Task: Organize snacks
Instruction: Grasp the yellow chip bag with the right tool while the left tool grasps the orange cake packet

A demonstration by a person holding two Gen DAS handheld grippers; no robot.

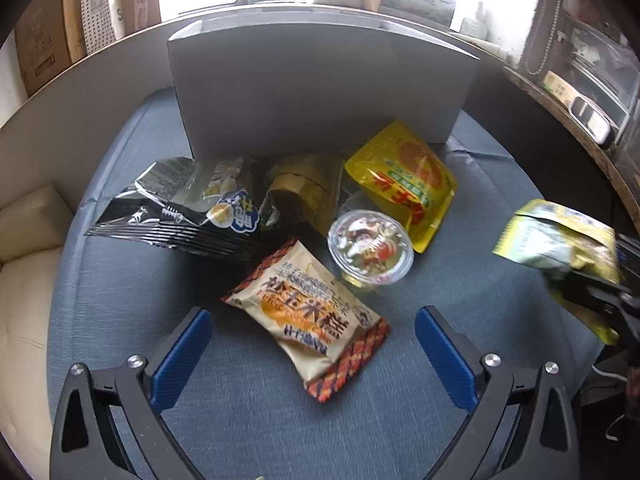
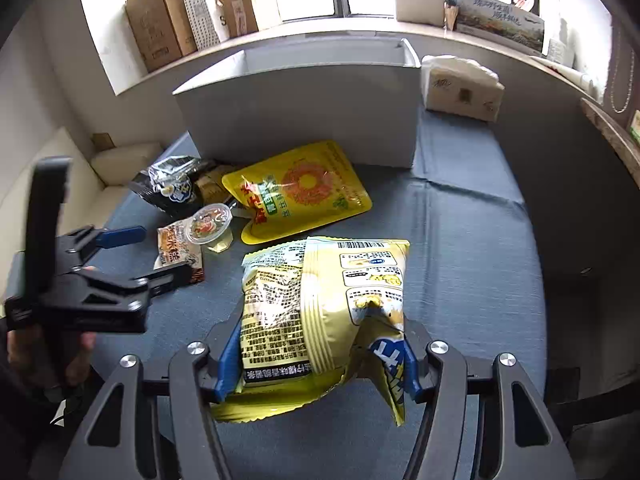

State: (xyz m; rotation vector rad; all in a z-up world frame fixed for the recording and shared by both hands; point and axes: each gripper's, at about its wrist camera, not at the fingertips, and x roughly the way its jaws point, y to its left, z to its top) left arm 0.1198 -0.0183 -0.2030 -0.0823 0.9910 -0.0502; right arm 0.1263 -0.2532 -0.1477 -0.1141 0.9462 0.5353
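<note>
above the blue cloth (image 2: 472, 240), right tongs (image 2: 320, 360) gripping yellow chip bag (image 2: 320, 300), apparently lifted, left tongs (image 1: 312, 344) spread wide

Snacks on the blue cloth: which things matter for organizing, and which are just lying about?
Job: pale yellow chip bag in right gripper; grey bin; yellow pouch; jelly cup; corn cake packet; black bag.
Lying about: tissue box; cardboard boxes.

My right gripper's pads are covering the lower sides of the pale yellow chip bag (image 2: 320, 312); in the left wrist view that bag is blurring and running off the right edge. The brown packet (image 1: 308, 192) is lying half hidden behind the black bag (image 1: 180, 204). The grey box (image 2: 296, 112) interior is hiding behind its near wall.
</note>
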